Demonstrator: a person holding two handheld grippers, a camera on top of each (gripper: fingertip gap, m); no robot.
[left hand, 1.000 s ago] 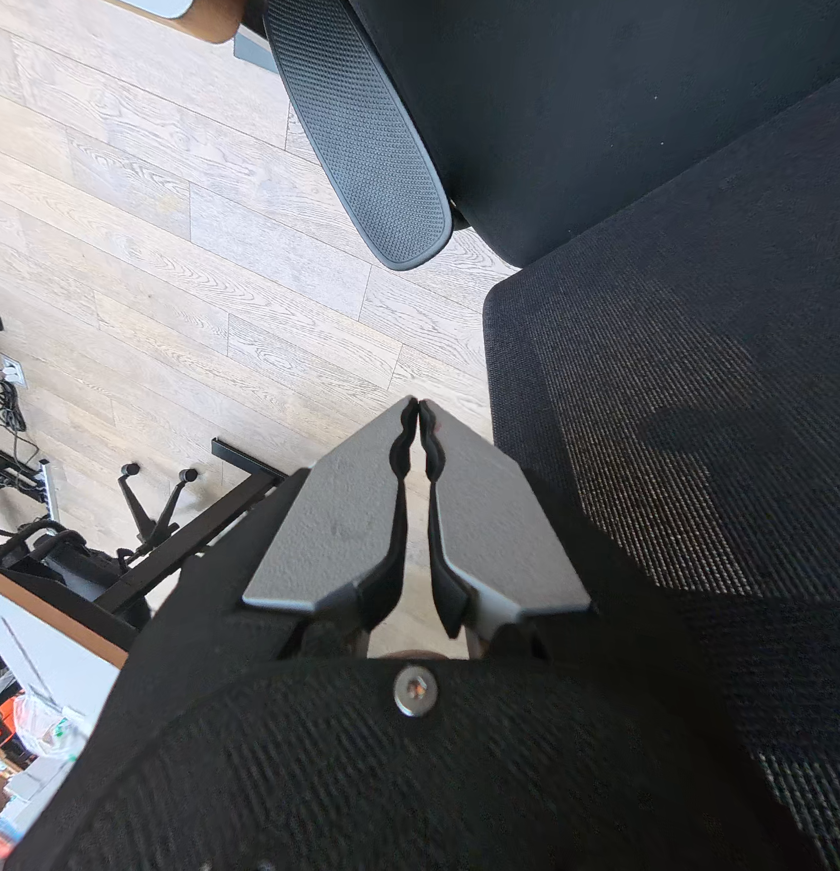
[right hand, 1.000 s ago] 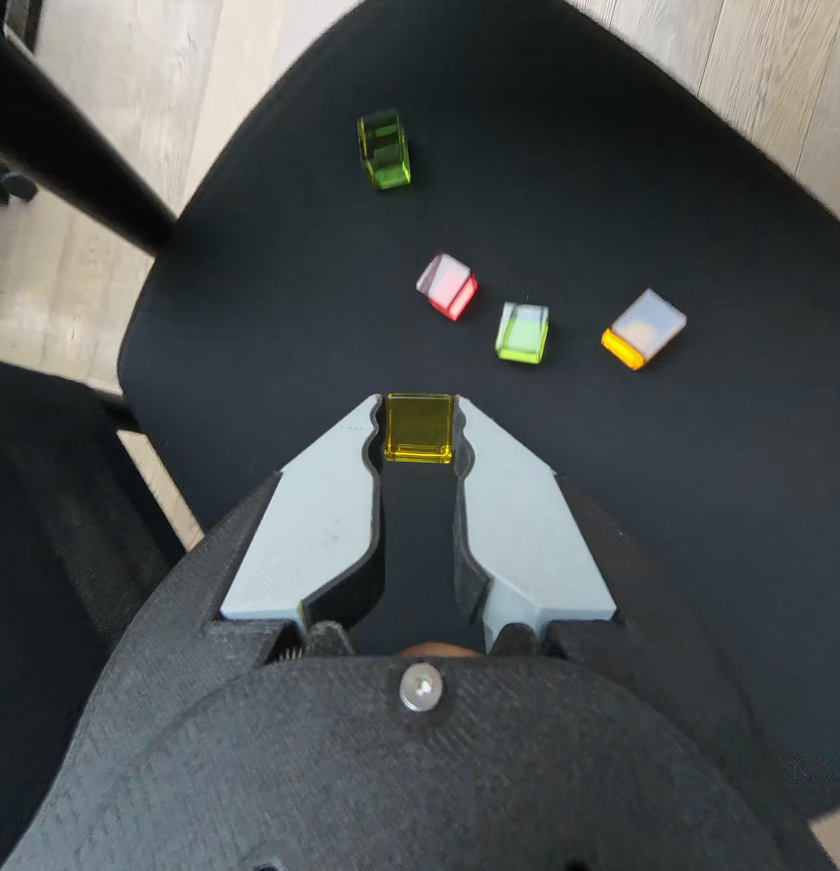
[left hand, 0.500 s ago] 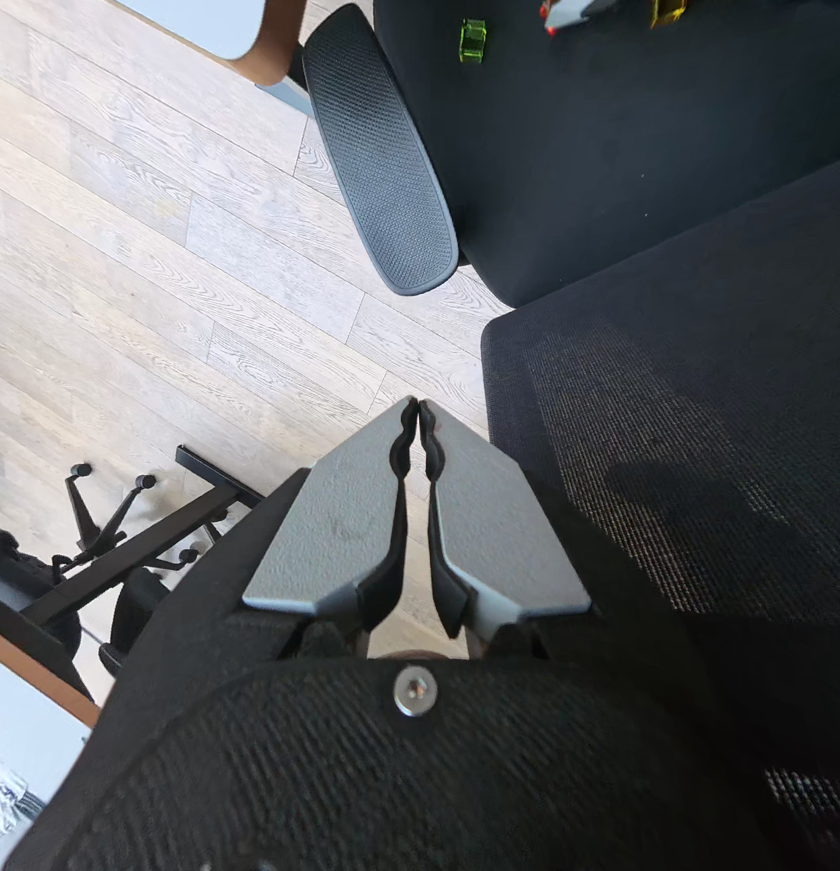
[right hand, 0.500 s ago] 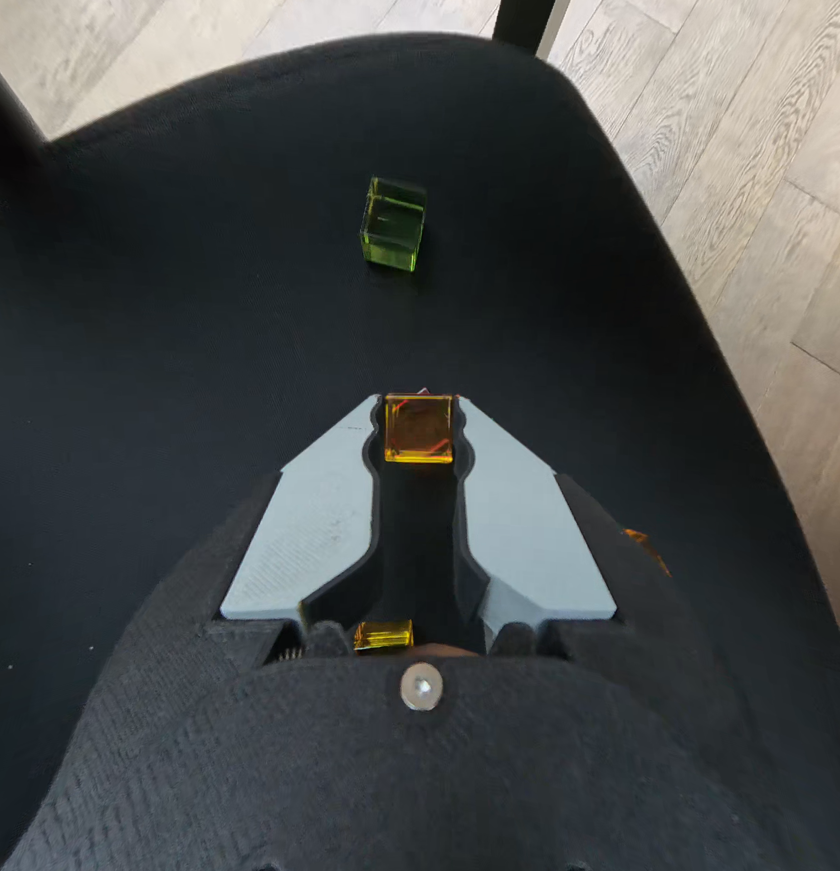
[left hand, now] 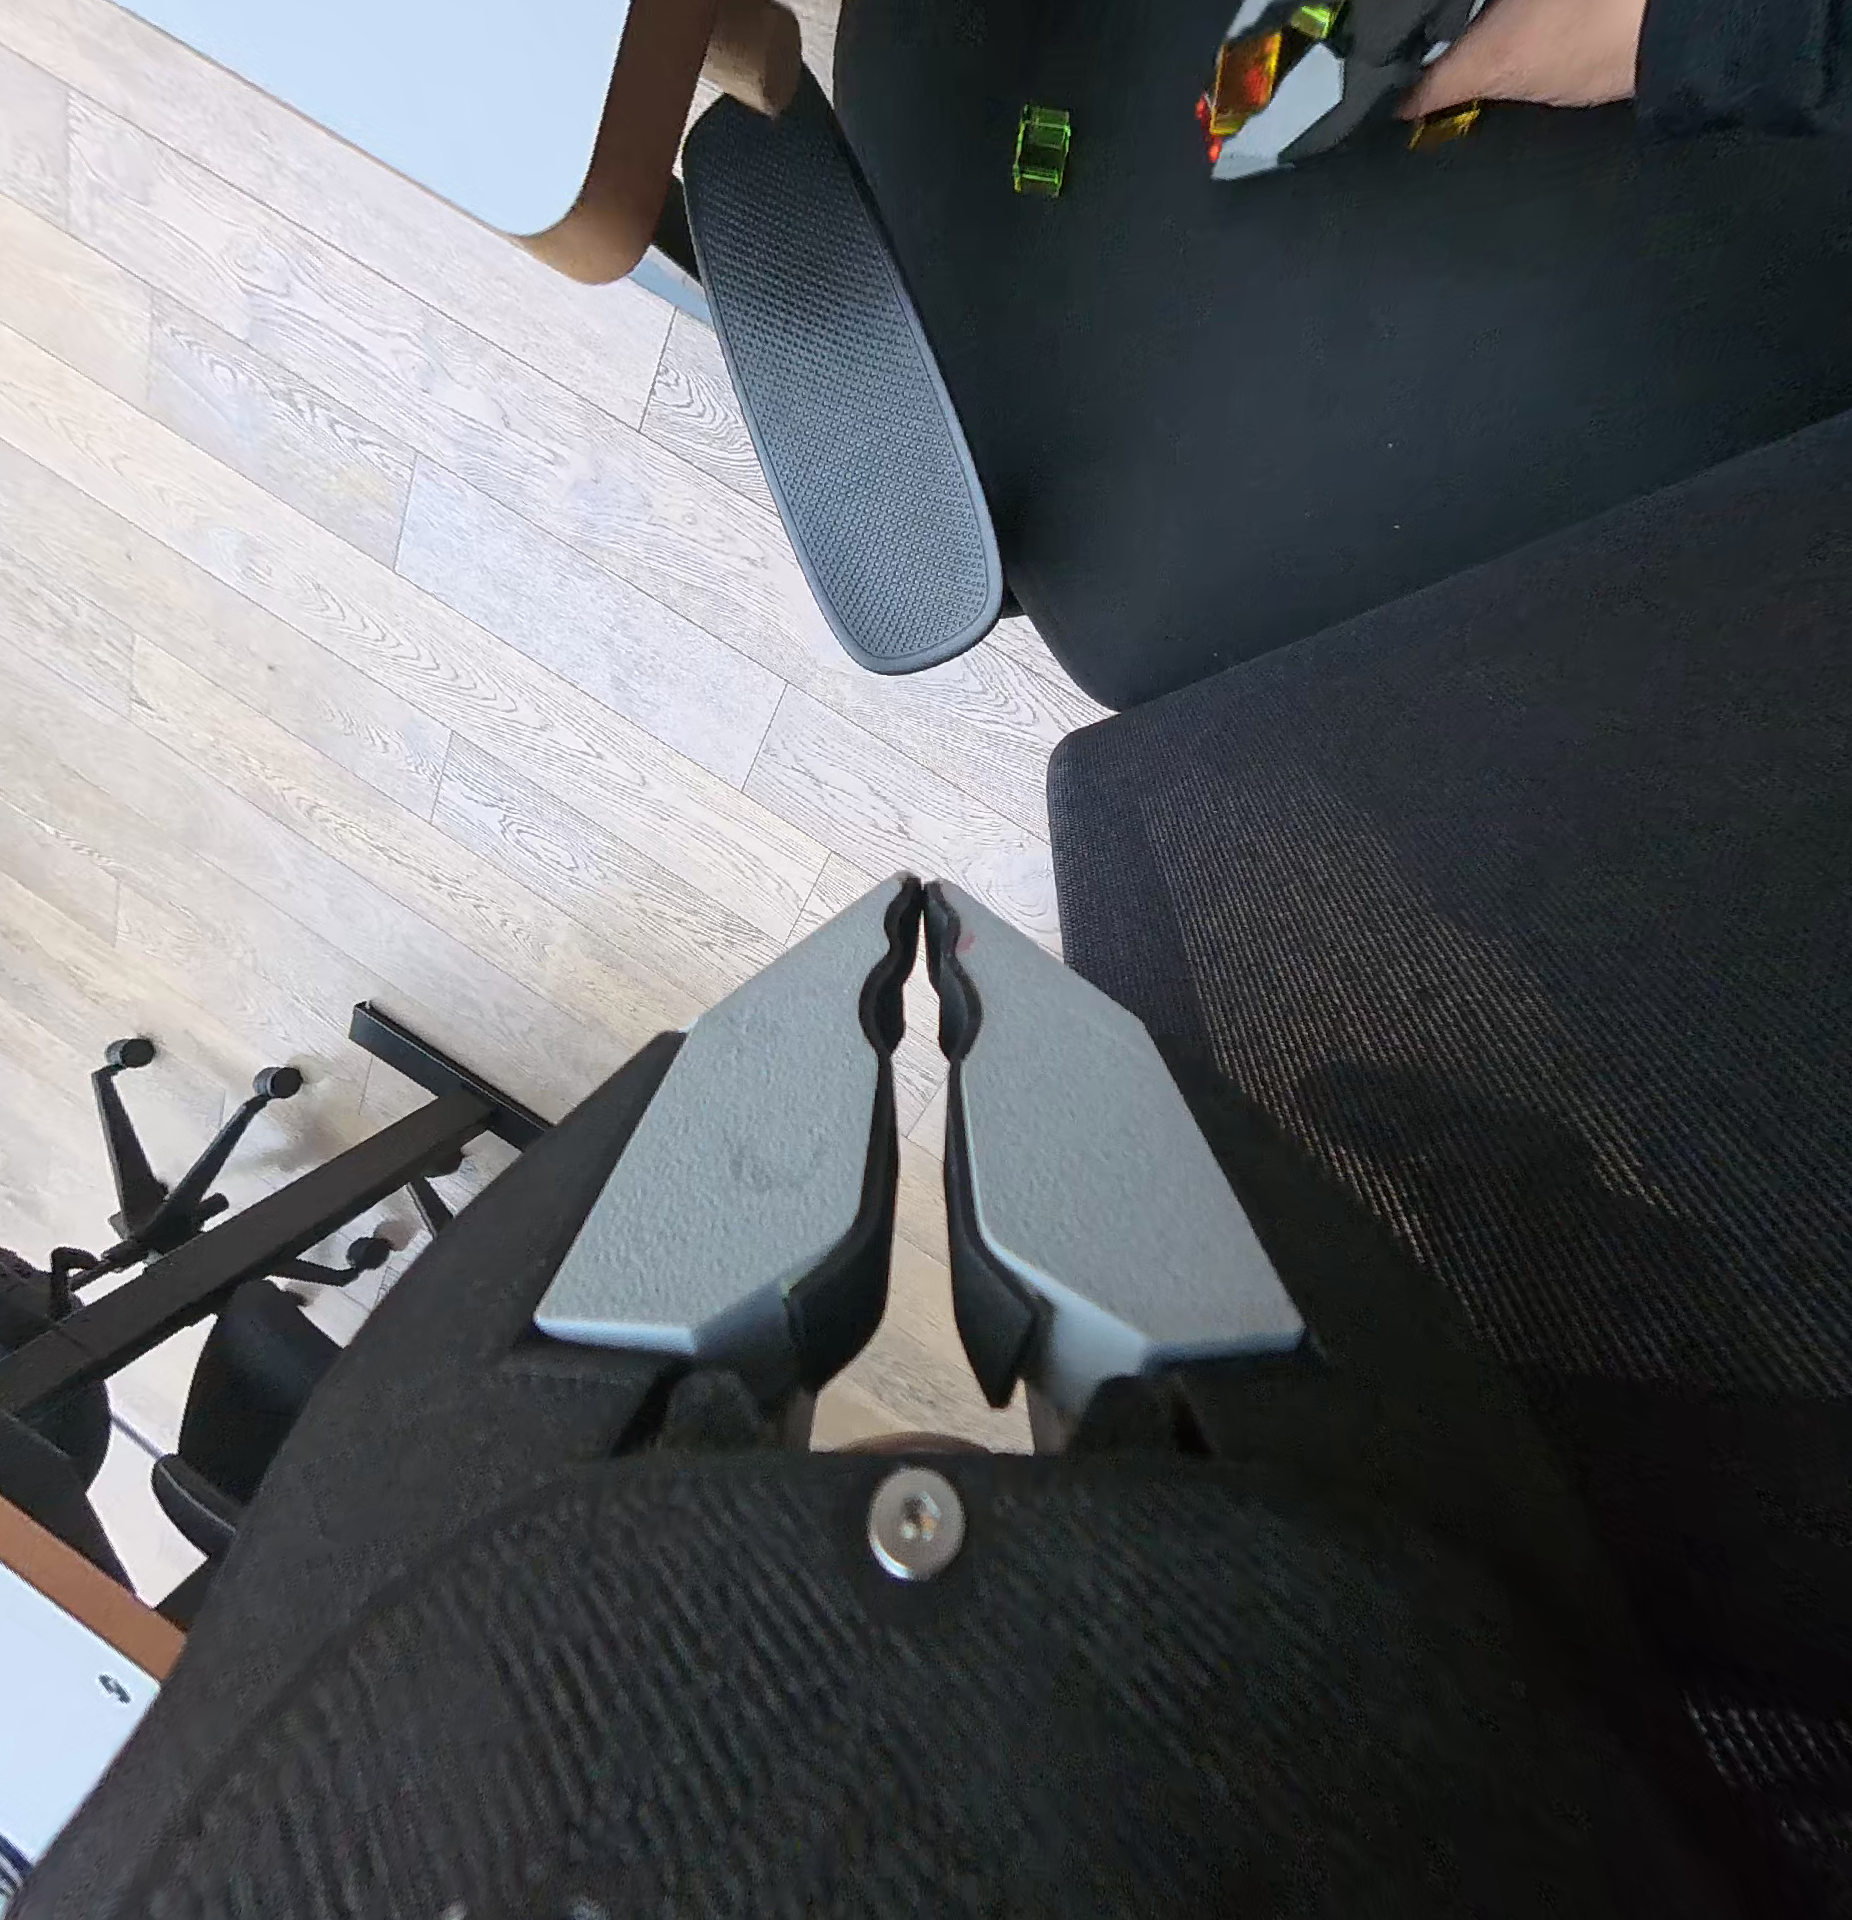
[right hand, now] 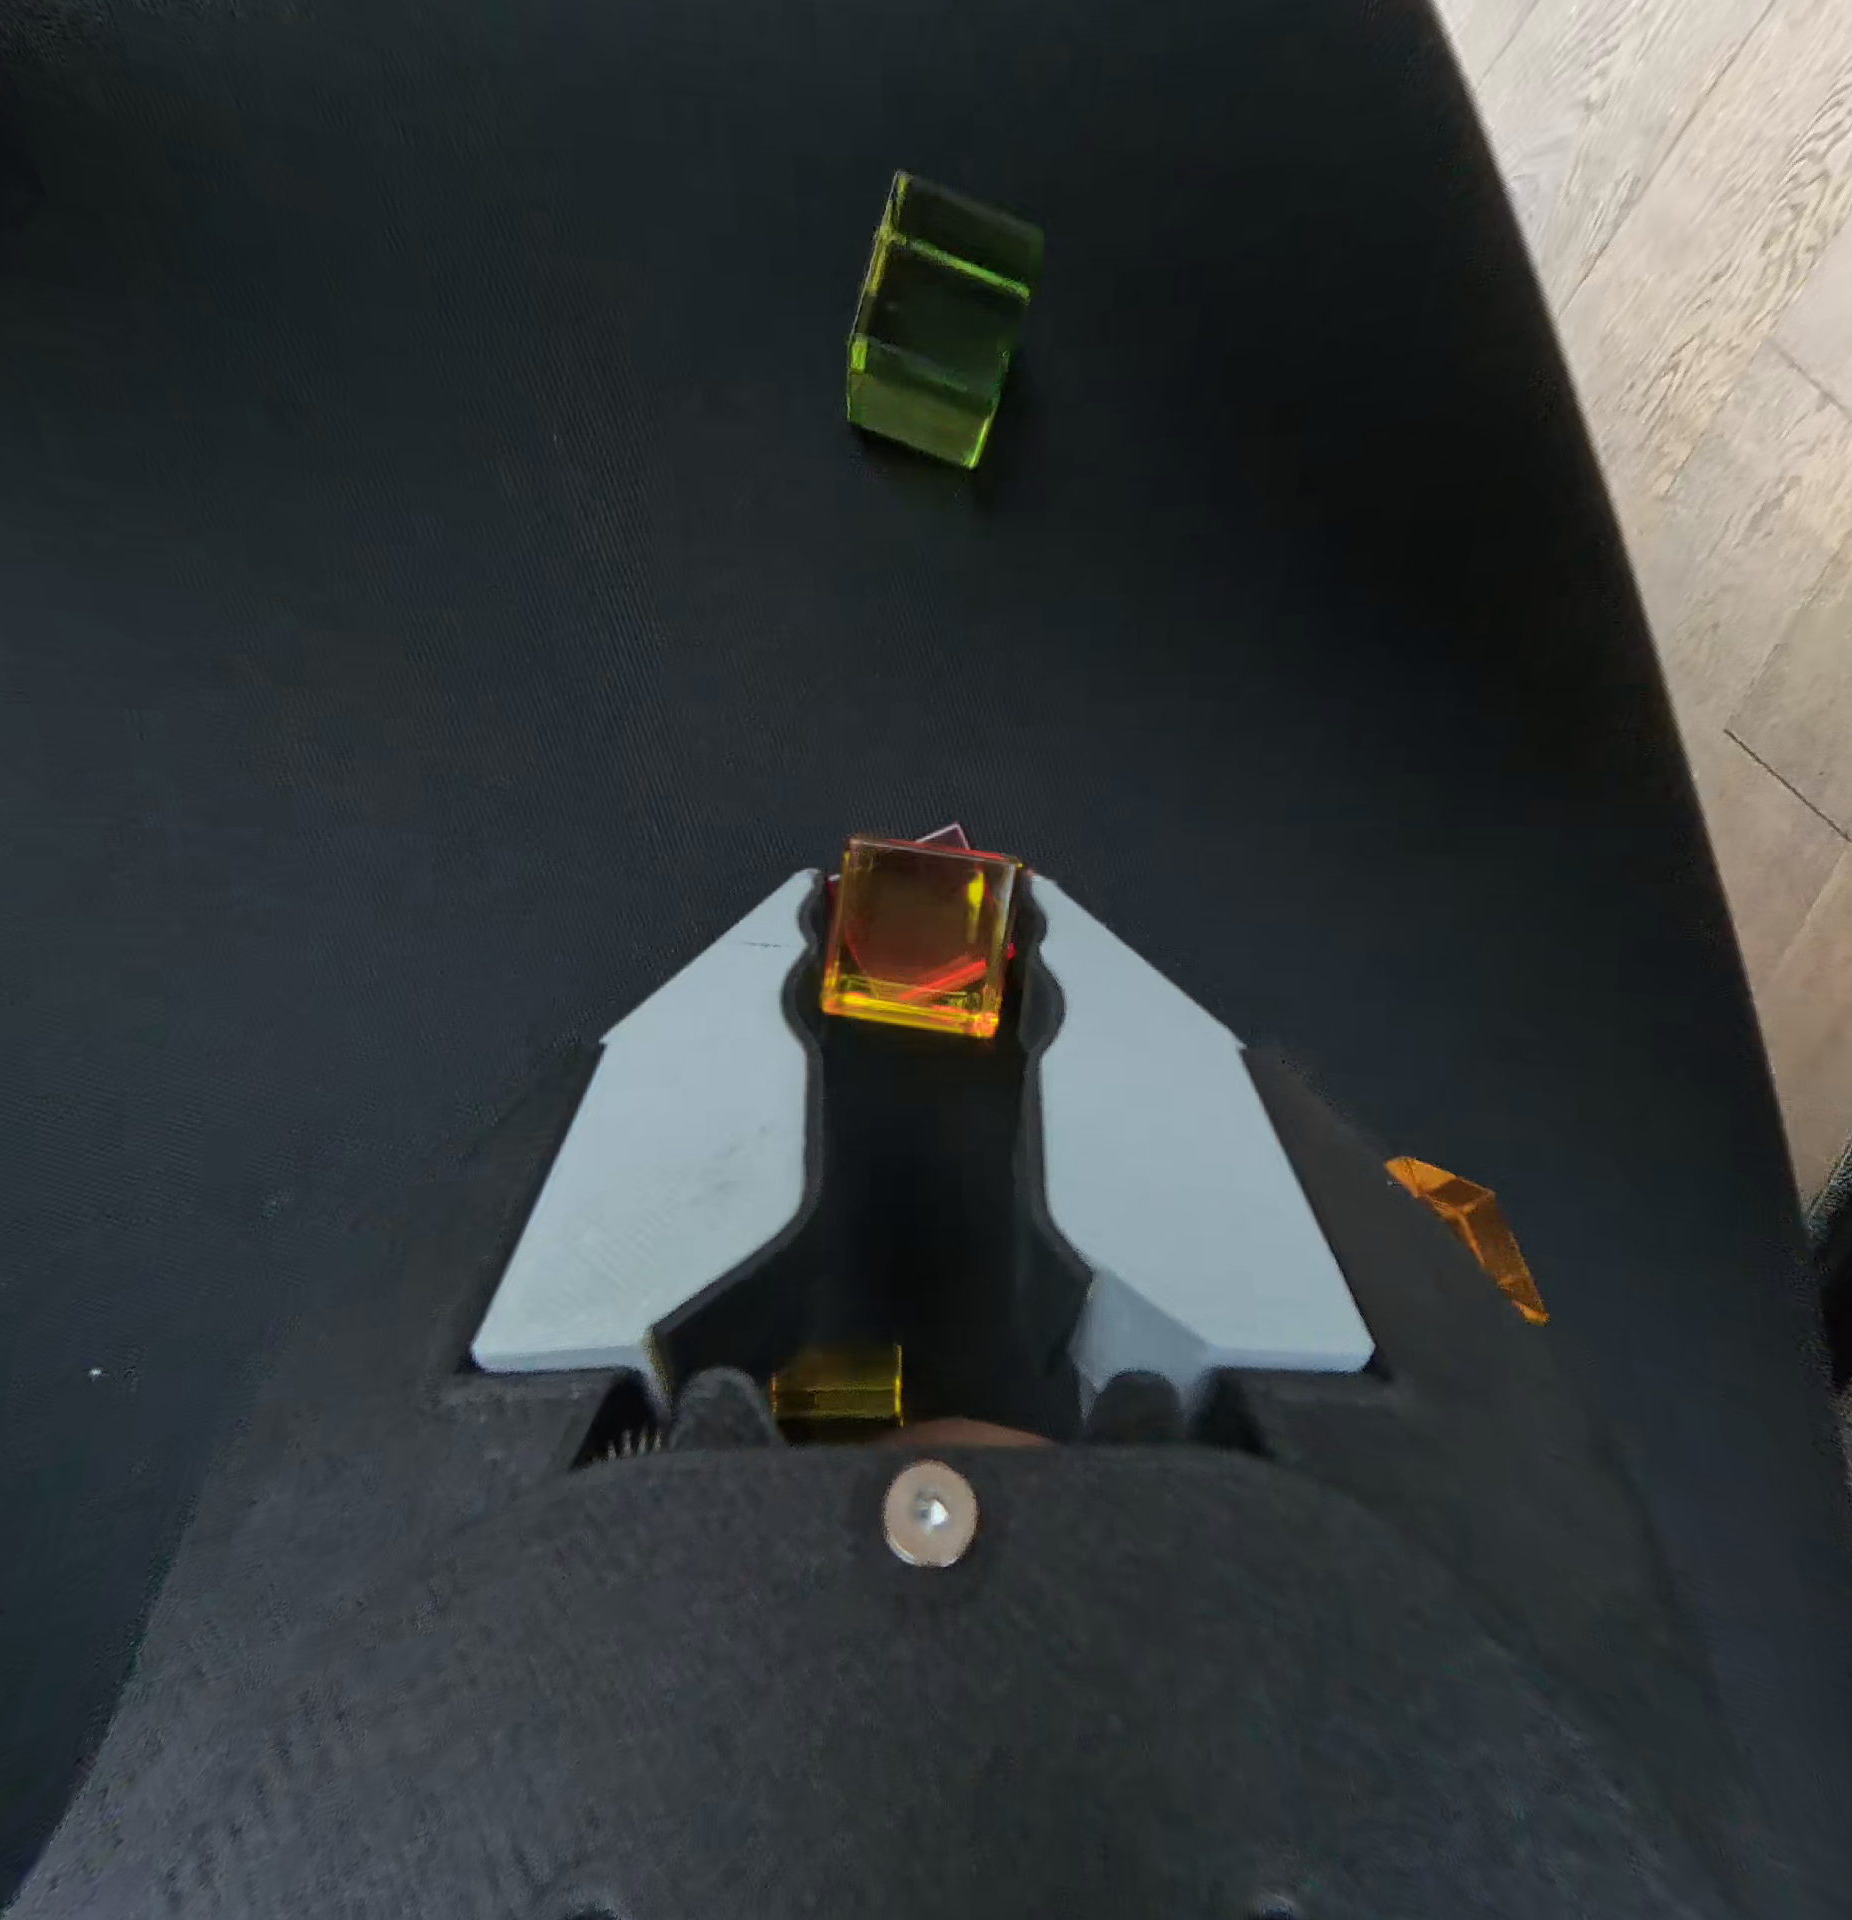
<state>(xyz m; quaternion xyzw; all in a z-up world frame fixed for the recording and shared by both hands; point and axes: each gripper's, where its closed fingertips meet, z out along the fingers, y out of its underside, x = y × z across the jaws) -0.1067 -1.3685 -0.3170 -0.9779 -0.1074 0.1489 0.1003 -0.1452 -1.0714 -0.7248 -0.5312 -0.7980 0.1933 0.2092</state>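
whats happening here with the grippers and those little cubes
A person holds a gripper in each hand over black chair seats. The right gripper is shut on a yellow cube, held right over a red cube whose edge peeks out beneath; whether they touch is unclear. A green cube sits farther ahead on the seat, apart from the rest, and an orange cube lies to the gripper's right. The left gripper is shut and empty, off to the side above the wood floor.

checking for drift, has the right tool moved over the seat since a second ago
Yes. The right tool, shut on the yellow cube, has moved forward toward the green cube, which now looks nearer. The orange cube has dropped back beside it.
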